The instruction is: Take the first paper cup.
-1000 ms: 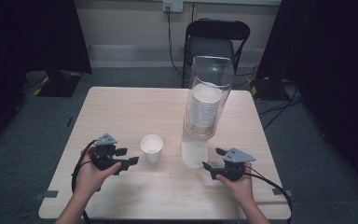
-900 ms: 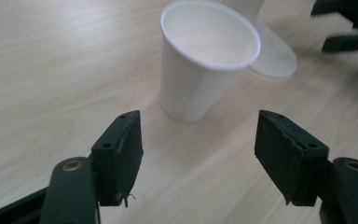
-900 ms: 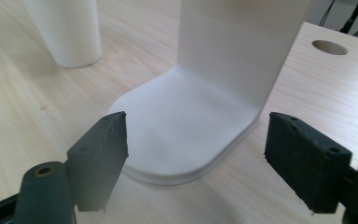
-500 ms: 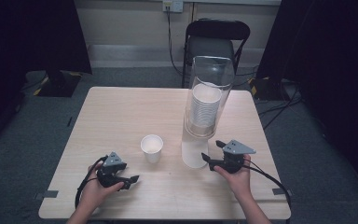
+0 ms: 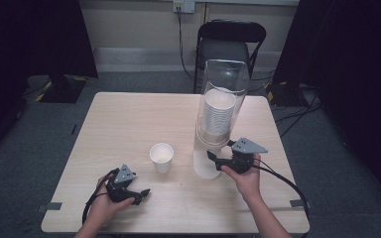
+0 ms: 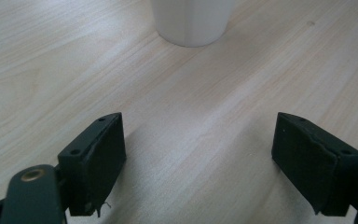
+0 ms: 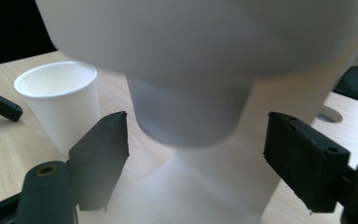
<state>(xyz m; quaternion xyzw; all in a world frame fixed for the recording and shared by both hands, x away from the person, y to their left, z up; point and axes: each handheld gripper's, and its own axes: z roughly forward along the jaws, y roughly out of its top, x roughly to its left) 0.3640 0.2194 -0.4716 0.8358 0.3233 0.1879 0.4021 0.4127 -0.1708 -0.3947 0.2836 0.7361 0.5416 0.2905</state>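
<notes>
You are holding your right claw (image 5: 213, 159) up against the lower part of the cup dispenser (image 5: 217, 119), and its jaws are standing wide apart, released, gripping nothing. In the right gripper view the bottom cup of the stack (image 7: 186, 112) is hanging straight ahead of that claw (image 7: 196, 154), between the two jaws and slightly above them, without touching either pad. The white base of the dispenser (image 7: 223, 186) is sitting just behind and below it. Off to that claw's left, the loose paper cup (image 7: 60, 105) is standing upright on the table (image 7: 9, 144), apart from the dispenser.

Your left claw (image 5: 140, 193) is resting low near the front edge of the table (image 5: 129, 119), in your left hand (image 5: 106, 203). It too is released: in the left gripper view its jaws are spread wide over bare wood (image 6: 191, 116), with nothing between them. The loose paper cup (image 6: 193, 21) is standing ahead of that claw (image 6: 198, 154), well clear of the jaw tips. From the high view, this cup (image 5: 161, 157) is sitting between your two claws, nearer the dispenser than the left claw.

Inside the clear tube (image 5: 225, 84), the stack of cups (image 5: 217, 111) is standing above your right claw. Your right hand (image 5: 243, 176) is wrapping the claw's body, and a folding chair (image 5: 230, 44) is standing beyond the far edge of the table.
</notes>
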